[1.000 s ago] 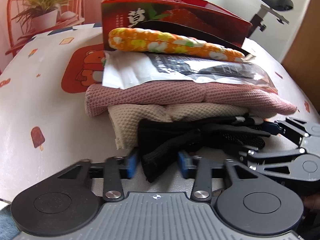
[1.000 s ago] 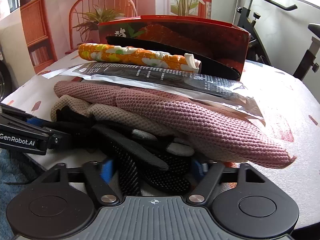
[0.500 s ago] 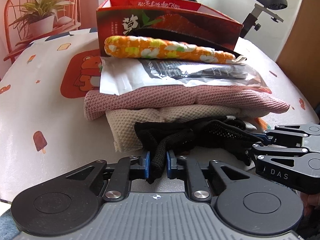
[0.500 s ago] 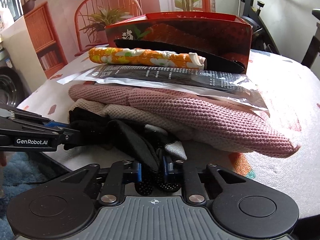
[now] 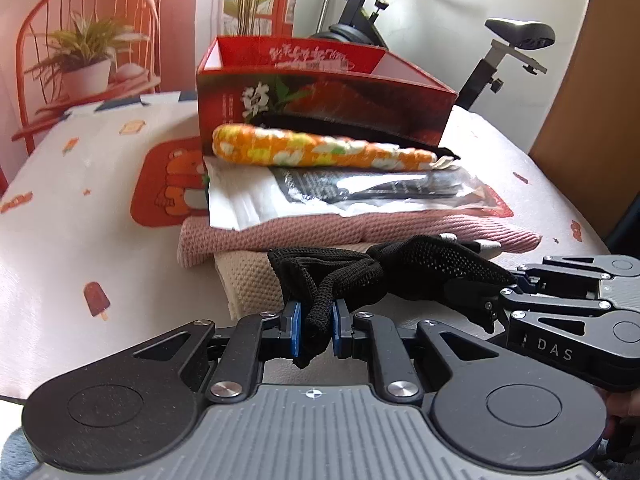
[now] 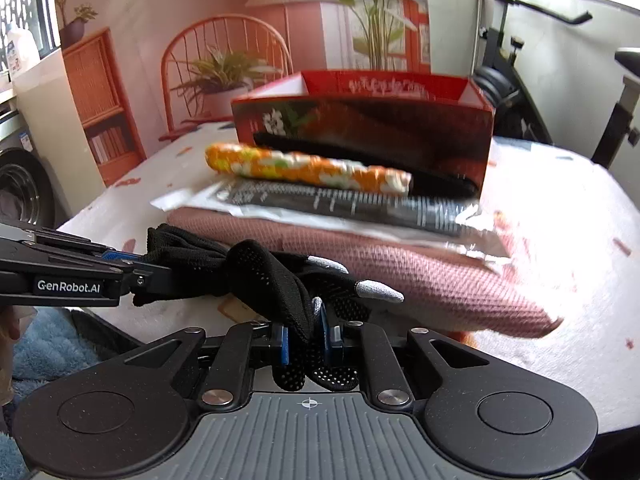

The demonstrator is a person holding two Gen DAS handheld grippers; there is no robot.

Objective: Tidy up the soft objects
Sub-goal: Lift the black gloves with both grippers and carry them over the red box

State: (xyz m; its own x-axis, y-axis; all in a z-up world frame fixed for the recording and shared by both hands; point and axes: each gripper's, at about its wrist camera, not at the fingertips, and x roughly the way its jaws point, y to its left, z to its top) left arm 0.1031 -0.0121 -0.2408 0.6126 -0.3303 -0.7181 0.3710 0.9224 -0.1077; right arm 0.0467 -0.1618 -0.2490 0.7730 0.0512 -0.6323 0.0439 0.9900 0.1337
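Two grippers pinch one bundle of black gloves between them. My left gripper has its blue pads pressed on the knitted cuff end; my right gripper is clamped on the dotted palm fabric, its jaws having just closed down on it. The gloves hang stretched between the two tools above the near edge of the table, with grey fingertips sticking out toward the pile behind.

Directly behind the gloves lies a folded beige cloth, and a pink knitted cloth rests on top of it. A crinkled silver packet lies across the pink cloth. Beyond that sits an orange floral roll, touching the front wall of a red box that stands open toward the far edge. A black strip lies along the foot of that box, just behind the roll.

The tablecloth carries a bear print to the left of the stack. An exercise bike stands past the far right corner.
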